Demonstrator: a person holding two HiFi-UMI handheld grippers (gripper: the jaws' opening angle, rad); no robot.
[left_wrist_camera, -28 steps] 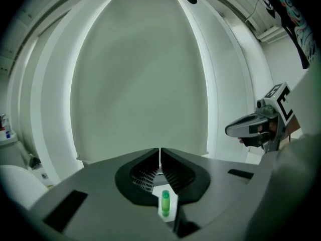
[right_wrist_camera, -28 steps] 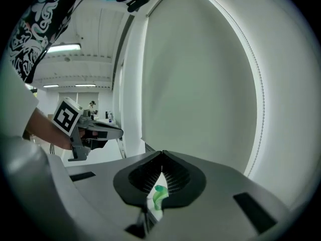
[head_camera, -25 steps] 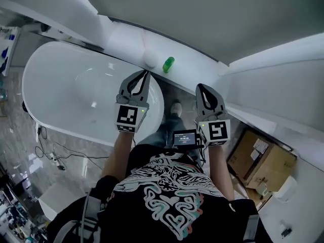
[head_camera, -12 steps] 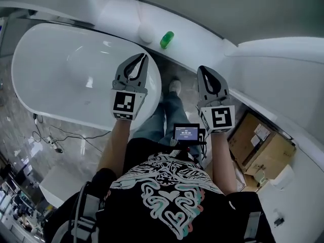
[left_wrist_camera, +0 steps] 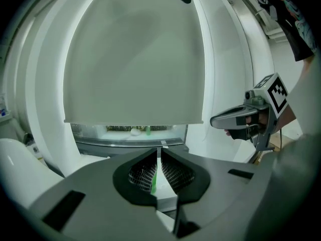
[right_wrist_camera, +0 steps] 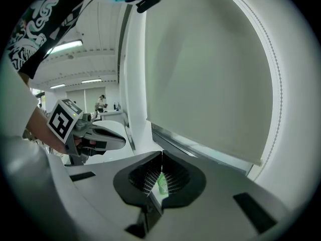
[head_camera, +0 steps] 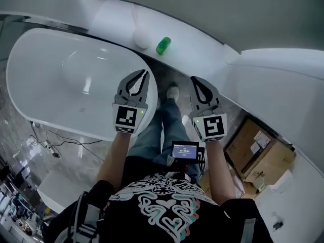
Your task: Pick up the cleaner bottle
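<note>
The cleaner bottle, small and green, stands on the white window ledge next to a white round object. Both grippers are held side by side in the air, well short of the ledge and pointing toward it. My left gripper is shut and holds nothing. My right gripper is also shut and empty. In the left gripper view only a green sliver of the bottle shows behind the closed jaws. The right gripper view shows the bottle just below the jaw tips, far off.
A white bathtub fills the left side below the ledge. Cardboard boxes sit on the floor at right, and cables lie at left. A lowered roller blind covers the window above the ledge. The person's legs and a shoe are beneath the grippers.
Both grippers have sunk lower, still shut and side by side. The bottle has stayed on the ledge.
</note>
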